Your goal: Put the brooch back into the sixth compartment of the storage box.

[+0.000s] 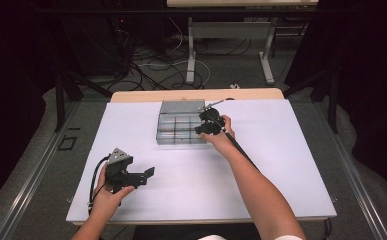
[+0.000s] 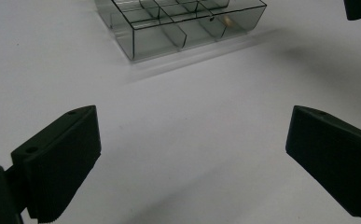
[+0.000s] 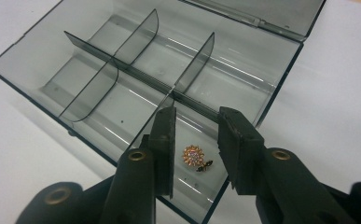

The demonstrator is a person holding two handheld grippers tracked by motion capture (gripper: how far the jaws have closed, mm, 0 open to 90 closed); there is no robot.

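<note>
A smoky clear plastic organiser box [image 1: 180, 131] with several compartments stands open at the middle of the white table, its lid [image 1: 181, 106] folded back. My right gripper [image 1: 204, 129] hangs over the box's near right compartment. In the right gripper view its jaws [image 3: 197, 114] stand apart with nothing pinched. Below them a small gold flower-shaped jewel [image 3: 194, 156] lies on the compartment floor of the box [image 3: 243, 60]. My left gripper [image 1: 147, 175] rests low over the table's front left, open and empty [image 2: 192, 116], pointing toward the box [image 2: 183, 28].
White table surface [image 1: 271, 165] spreads around the box on all sides. The wooden table edge [image 1: 196, 94] runs along the back. Beyond it are desk legs and cables on the floor [image 1: 156, 65]. The right forearm crosses the table's near right part.
</note>
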